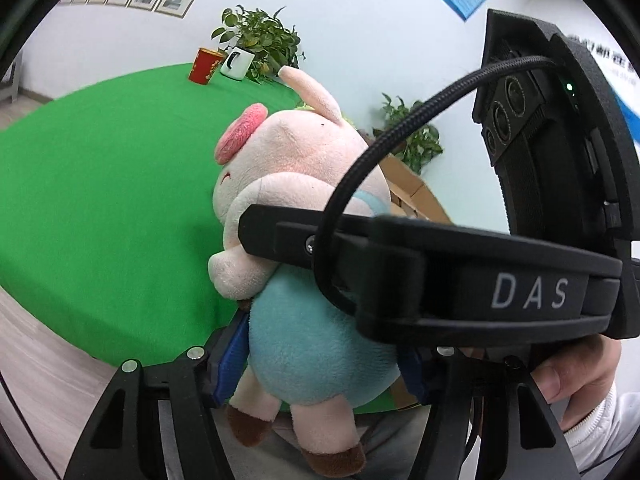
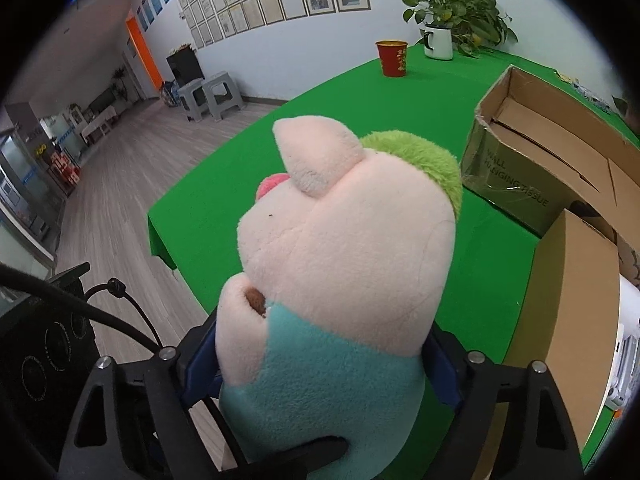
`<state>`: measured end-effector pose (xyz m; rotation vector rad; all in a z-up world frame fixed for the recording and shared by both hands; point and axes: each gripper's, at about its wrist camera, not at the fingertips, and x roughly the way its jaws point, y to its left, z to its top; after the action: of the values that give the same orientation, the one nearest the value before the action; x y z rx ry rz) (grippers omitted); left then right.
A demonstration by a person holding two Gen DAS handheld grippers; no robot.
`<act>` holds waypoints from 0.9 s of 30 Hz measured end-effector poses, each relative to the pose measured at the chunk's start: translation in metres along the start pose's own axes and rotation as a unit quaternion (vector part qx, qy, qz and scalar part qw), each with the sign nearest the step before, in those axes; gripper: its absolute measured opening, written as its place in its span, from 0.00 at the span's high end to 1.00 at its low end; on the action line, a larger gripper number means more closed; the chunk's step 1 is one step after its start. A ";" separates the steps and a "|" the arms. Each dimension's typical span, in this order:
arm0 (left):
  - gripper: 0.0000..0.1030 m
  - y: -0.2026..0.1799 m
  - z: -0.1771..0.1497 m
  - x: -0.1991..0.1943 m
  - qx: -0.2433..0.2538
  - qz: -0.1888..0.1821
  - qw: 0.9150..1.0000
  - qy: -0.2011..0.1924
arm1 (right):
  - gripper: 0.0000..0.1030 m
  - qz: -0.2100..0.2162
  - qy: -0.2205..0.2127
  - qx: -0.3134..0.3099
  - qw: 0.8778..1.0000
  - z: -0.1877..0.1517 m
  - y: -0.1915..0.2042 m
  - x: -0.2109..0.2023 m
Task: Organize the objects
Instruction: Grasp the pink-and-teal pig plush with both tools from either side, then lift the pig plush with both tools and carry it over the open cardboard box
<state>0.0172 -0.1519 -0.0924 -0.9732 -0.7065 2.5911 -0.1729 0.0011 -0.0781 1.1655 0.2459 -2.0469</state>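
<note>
I hold the plush pig in the air above the near edge of the bench, not resting on it. My left hand-held gripper clamps the pig's teal belly from both sides, its blue pads pressed into the fabric; the legs hang below the fingers. My right hand-held gripper brackets the same toy at the teal chest just under the head, with its blue pads touching the plush on both sides. In the left wrist view one of its black fingers lies across the pig's arm and neck.

Two grips at once suggest a transfer: the soft body sags, so a second hold near the head steadies it before one side lets go. I judge the right grip to be the newer, lighter one.

The open cardboard box stands on the bench to the right, well apart from the toy, and is the likely destination. A red cup and a white mug stand at the far end, clear of the path.
</note>
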 end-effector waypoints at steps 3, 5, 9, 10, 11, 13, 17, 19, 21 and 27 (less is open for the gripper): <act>0.41 -0.022 0.009 -0.006 0.031 0.012 0.999 -0.008 | 0.21 0.014 -0.023 0.006 1.000 0.007 -0.003 -0.013; 0.41 -0.038 0.015 -0.011 0.052 0.014 0.998 -0.019 | 0.21 0.016 -0.053 0.009 0.998 0.012 -0.006 -0.029; 0.41 -0.078 0.044 -0.006 0.107 0.007 0.994 -0.039 | 0.21 0.012 -0.116 0.027 0.993 0.027 -0.026 -0.067; 0.41 -0.091 0.056 0.001 0.124 0.002 0.991 -0.043 | 0.21 0.010 -0.130 0.032 0.991 0.031 -0.032 -0.076; 0.41 -0.102 0.067 0.006 0.138 -0.004 0.989 -0.046 | 0.21 0.005 -0.143 0.039 0.989 0.036 -0.040 -0.087; 0.41 -0.126 0.089 0.017 0.164 -0.017 0.985 -0.057 | 0.21 -0.004 -0.169 0.048 0.984 0.048 -0.056 -0.108; 0.41 -0.165 0.141 0.042 0.205 -0.044 0.975 -0.078 | 0.21 -0.032 -0.218 0.059 0.974 0.078 -0.087 -0.145; 0.41 -0.180 0.172 0.059 0.212 -0.058 0.972 -0.080 | 0.21 -0.041 -0.224 0.060 0.972 0.099 -0.101 -0.156; 0.41 -0.192 0.203 0.079 0.211 -0.068 0.972 -0.075 | 0.21 -0.051 -0.221 0.062 0.972 0.122 -0.115 -0.162; 0.41 -0.192 0.261 0.124 0.201 -0.081 0.974 -0.061 | 0.21 -0.067 -0.217 0.078 0.971 0.149 -0.142 -0.157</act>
<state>-0.2326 -0.0280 0.1144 -0.6100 -0.2536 2.5216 -0.3222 0.1073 0.1055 0.7753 -0.0550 -2.4145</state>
